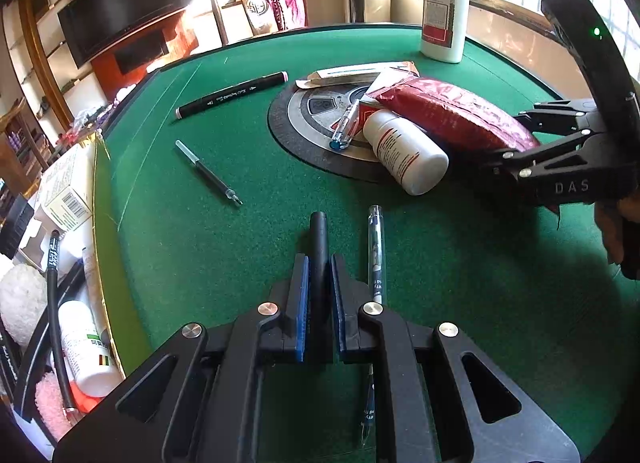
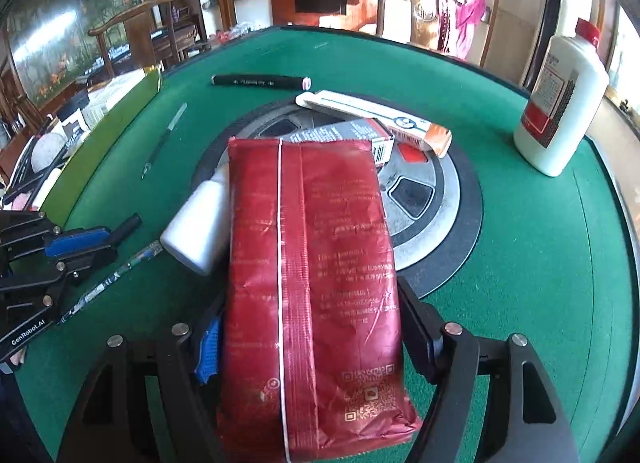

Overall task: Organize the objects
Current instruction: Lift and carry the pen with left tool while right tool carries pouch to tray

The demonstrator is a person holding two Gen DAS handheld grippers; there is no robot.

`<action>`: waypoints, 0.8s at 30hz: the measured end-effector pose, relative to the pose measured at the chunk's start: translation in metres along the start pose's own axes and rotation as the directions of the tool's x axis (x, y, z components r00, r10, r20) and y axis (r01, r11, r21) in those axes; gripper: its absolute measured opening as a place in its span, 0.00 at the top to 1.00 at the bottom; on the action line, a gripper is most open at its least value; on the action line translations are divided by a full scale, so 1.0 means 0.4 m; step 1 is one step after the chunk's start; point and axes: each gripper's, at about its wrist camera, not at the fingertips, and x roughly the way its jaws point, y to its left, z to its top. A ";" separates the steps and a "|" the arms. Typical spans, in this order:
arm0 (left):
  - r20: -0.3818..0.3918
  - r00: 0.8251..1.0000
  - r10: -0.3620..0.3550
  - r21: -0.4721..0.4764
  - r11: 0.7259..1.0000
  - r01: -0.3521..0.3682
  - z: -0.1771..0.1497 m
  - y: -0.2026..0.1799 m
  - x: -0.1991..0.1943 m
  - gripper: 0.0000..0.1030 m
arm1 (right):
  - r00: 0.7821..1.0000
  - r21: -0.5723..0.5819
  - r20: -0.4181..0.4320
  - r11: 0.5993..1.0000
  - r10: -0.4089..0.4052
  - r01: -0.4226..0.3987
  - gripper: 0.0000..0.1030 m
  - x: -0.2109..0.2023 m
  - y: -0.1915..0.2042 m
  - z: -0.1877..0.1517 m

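Green felt covers the table, with a round metal turntable set in its centre.

Left gripper: jaws narrow, the blue pads clamped on a black pen that sticks out forward past the fingertips, low over the felt. A clear pen lies on the felt just beside the right finger, not held.

Right gripper: jaws wide, one on each side of a red foil pouch. The pouch fills the gap between the fingers; whether the pads press on it cannot be told. Its far end rests over a white pill bottle lying on its side and over a flat carton on the turntable.

Other items on the table: a black marker and a thin pen refill lying apart on the felt at the left, a long white and orange box across the turntable, a second clear pen against the pill bottle, and a tall white bottle with a red cap standing upright near the far edge. A box of assorted goods sits off the table's left edge.
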 end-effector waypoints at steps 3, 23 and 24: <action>0.001 1.000 0.010 0.007 1.000 -0.010 0.000 -0.004 0.001 0.90 | 1.000 0.020 0.012 1.000 0.013 -0.013 0.41 -0.005 -0.013 -0.006; 0.045 0.997 0.069 0.039 0.997 -0.071 -0.005 -0.020 -0.014 0.90 | 0.995 0.076 0.101 0.997 -0.013 0.005 0.46 -0.080 -0.011 -0.007; 0.050 0.996 0.074 0.041 0.996 -0.076 -0.005 -0.021 -0.017 0.90 | 0.994 0.083 0.109 0.997 -0.012 0.003 0.46 -0.085 -0.009 -0.008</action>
